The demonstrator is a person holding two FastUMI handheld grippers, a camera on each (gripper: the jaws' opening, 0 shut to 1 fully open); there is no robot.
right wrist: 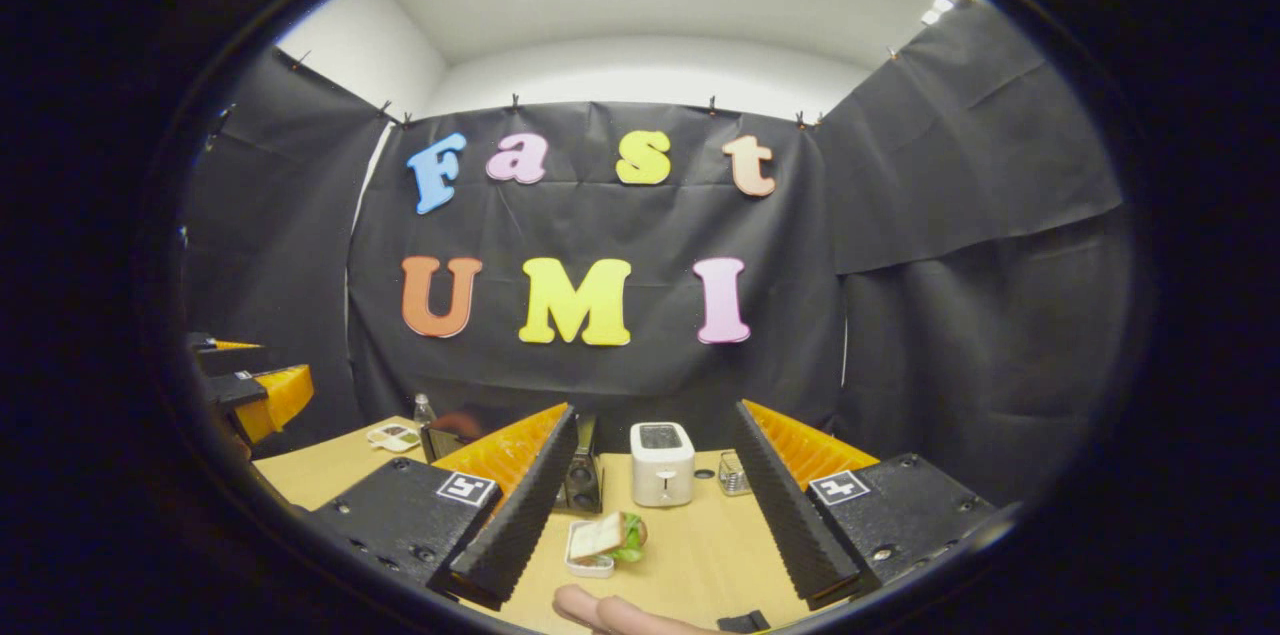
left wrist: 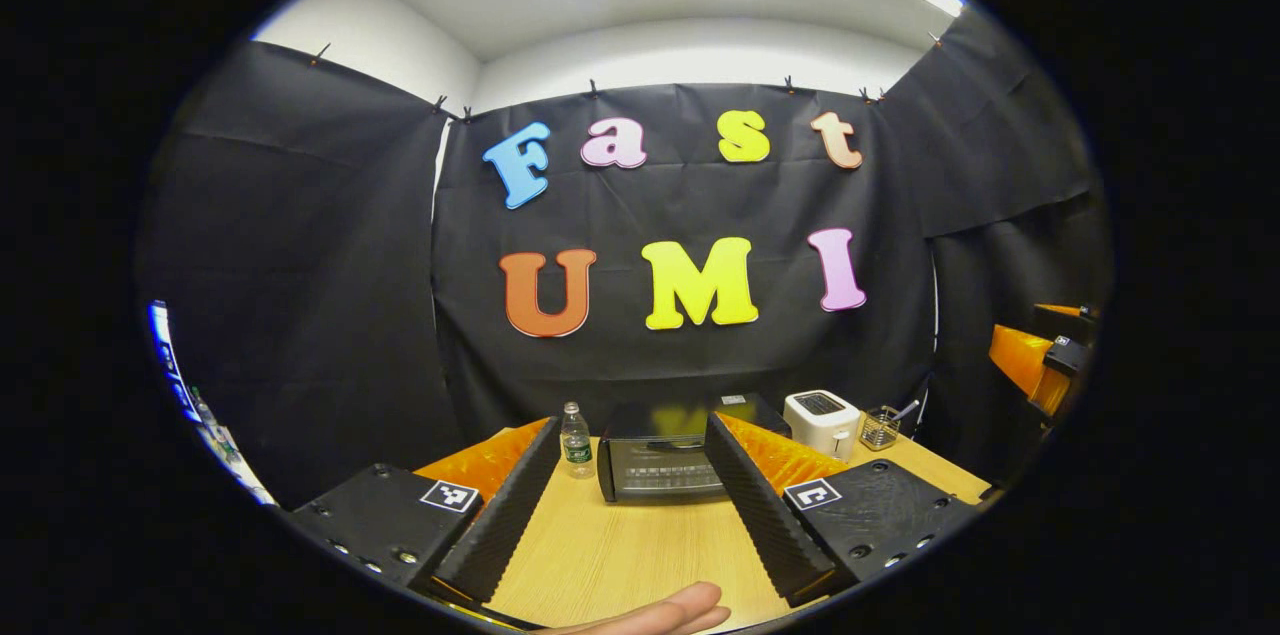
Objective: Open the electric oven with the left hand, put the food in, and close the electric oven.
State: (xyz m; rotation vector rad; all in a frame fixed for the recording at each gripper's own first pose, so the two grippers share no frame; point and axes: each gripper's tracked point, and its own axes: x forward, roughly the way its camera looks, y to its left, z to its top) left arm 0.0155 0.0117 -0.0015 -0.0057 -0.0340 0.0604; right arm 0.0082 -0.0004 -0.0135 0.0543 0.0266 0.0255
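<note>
Oven first: the electric oven stands at the back of the table, its dark door shut, dead ahead between the two fingers in the left gripper view. Going left to right in that view, a water bottle stands just beside the oven's left edge, then the oven, then a white toaster and a small wire holder to its right. The left hand-held gripper has its jaws spread wide and holds nothing; it hangs well short of the oven.

In the right gripper view, a small tray lies far left on the table, the oven is partly hidden behind the left finger, the food, a sandwich with green leaves in a shallow white dish, lies near the front, and the toaster stands behind it. The right hand-held gripper is likewise wide open and empty, hovering above and just short of the dish.

By my judgement, the task has not yet begun: the door is closed and the food untouched. The next move calls for the left gripper to travel forward to the door's top edge, find the handle, which I cannot make out clearly, close on it and pull the door down.
</note>
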